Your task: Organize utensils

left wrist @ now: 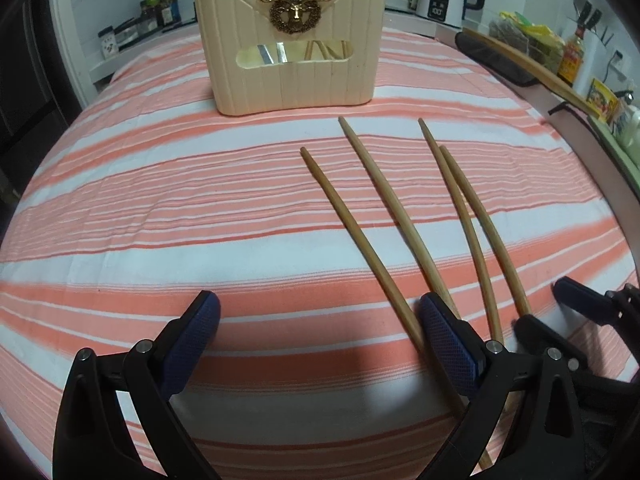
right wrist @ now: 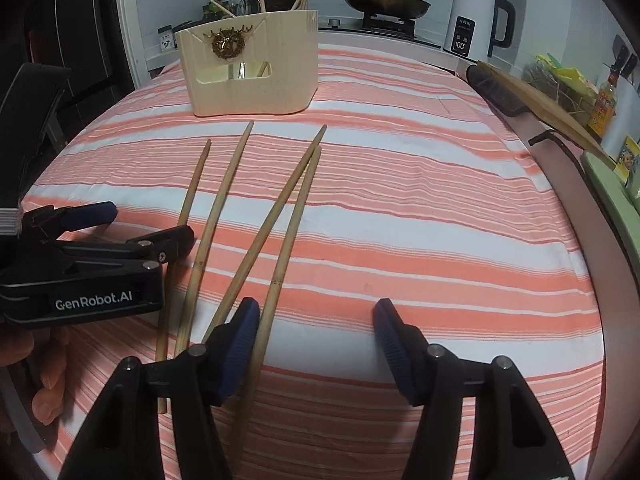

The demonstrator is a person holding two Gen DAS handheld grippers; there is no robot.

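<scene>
Several wooden chopsticks lie side by side on the striped cloth (left wrist: 160,208), tips toward a cream utensil holder (left wrist: 296,80) (right wrist: 256,84) that has chopsticks standing in it. My left gripper (left wrist: 320,320) is open low over the cloth; the leftmost chopstick (left wrist: 350,232) runs under its right finger (left wrist: 444,328). My right gripper (right wrist: 316,320) is open too. The rightmost chopstick (right wrist: 290,240) passes between its jaws, close against the left finger (right wrist: 244,328); the right finger stands well apart. Each gripper shows in the other's view: the right gripper (left wrist: 560,320), the left gripper (right wrist: 120,232).
A white kettle (right wrist: 472,24) and a pan (right wrist: 384,2) on a stove stand behind the table. A wooden board (right wrist: 540,100), bottles and packets line the right edge. A hand (right wrist: 44,360) shows at the lower left.
</scene>
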